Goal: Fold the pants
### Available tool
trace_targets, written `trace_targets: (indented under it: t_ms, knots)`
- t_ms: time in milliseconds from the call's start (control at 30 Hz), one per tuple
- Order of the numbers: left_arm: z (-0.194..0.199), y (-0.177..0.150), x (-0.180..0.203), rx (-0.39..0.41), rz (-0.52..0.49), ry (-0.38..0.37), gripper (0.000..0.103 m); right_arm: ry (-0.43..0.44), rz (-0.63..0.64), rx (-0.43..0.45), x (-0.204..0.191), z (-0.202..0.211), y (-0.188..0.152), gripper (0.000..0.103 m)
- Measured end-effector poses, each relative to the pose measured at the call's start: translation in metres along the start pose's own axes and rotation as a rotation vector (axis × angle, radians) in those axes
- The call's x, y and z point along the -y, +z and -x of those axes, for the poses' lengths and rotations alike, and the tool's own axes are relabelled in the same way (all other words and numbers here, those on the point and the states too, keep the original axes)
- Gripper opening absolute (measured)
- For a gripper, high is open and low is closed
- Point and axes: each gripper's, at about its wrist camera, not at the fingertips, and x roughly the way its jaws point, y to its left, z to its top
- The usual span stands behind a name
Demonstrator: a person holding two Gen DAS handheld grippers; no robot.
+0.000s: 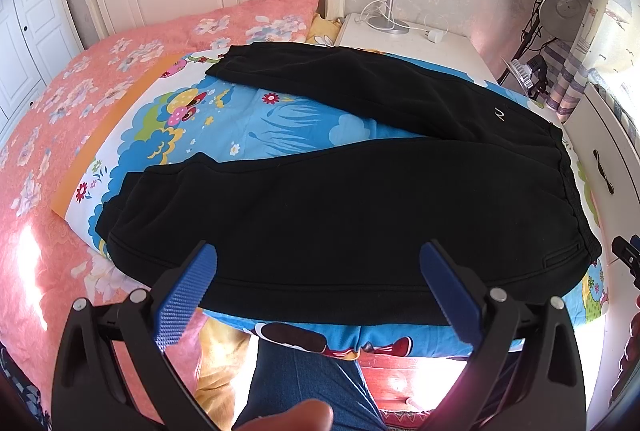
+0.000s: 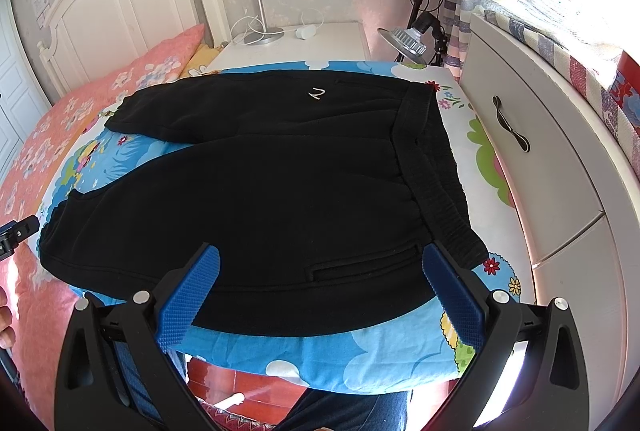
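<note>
Bedroom, cartoon bedsheet (image 1: 280,119): pants (image 1: 320,215) lay spread flat for folding; your left gripper (image 1: 318,263) and right gripper (image 2: 320,265) hovered low in frame, jaws wide, empty.

Left gripper (image 1: 318,263): black frame, blue ribbed pads, silver screws.
Right gripper (image 2: 320,265): same build.
Legs: blue jeans (image 1: 308,379).

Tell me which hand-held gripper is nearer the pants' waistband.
Right. The right hand-held gripper hangs by the waistband; the left hand-held gripper sits further toward the cuffs.

Black pants (image 1: 340,199) flat on cartoon sheet (image 1: 288,119) w/ pink quilt (image 1: 60,135) beside.
</note>
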Motion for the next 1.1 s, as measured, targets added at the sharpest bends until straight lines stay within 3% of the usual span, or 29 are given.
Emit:
trace_targets:
  t_ms: [133, 267, 400, 533, 600, 767, 867, 900, 933, 967, 1000, 1100]
  knots:
    - [-0.003, -0.003, -0.002, -0.002, 0.008, -0.017, 0.102, 0.015, 0.016, -0.008, -0.002, -0.007, 0.008, 0.099]
    - [-0.011, -0.010, -0.006, 0.015, 0.049, -0.122, 0.102, 0.066, 0.023, -0.007, 0.011, -0.029, 0.049, 0.099]
    - [-0.014, -0.018, -0.004, 0.037, 0.062, -0.259, 0.102, 0.101, -0.005, -0.104, 0.041, -0.090, 0.112, 0.099]
    - [-0.016, -0.016, -0.002, -0.002, 0.040, -0.327, 0.102, 0.037, 0.035, -0.200, 0.070, -0.162, 0.169, 0.099]
    - [-0.021, -0.013, -0.005, -0.017, 0.058, -0.380, 0.102, 0.048, 0.032, -0.236, 0.085, -0.193, 0.192, 0.099]
    - [-0.038, 0.002, -0.011, -0.048, 0.070, -0.351, 0.101, 0.043, 0.036, -0.305, 0.113, -0.255, 0.231, 0.096]
    - [-0.049, 0.009, -0.014, -0.074, 0.080, -0.330, 0.101, -0.032, 0.113, -0.352, 0.117, -0.285, 0.240, 0.067]
    - [-0.053, 0.011, -0.015, -0.082, 0.085, -0.321, 0.101, -0.035, 0.126, -0.365, 0.116, -0.290, 0.241, 0.067]
    - [-0.058, 0.013, -0.017, -0.089, 0.088, -0.315, 0.101, -0.025, 0.144, -0.370, 0.116, -0.295, 0.243, 0.067]
    - [-0.061, 0.015, -0.017, -0.094, 0.090, -0.312, 0.101, -0.008, 0.170, -0.370, 0.114, -0.299, 0.244, 0.074]
    - [-0.065, 0.017, -0.017, -0.100, 0.094, -0.309, 0.101, -0.004, 0.180, -0.359, 0.113, -0.302, 0.246, 0.094]
    - [-0.077, 0.022, -0.018, -0.119, 0.106, -0.305, 0.101, -0.012, 0.192, -0.364, 0.118, -0.312, 0.253, 0.095]
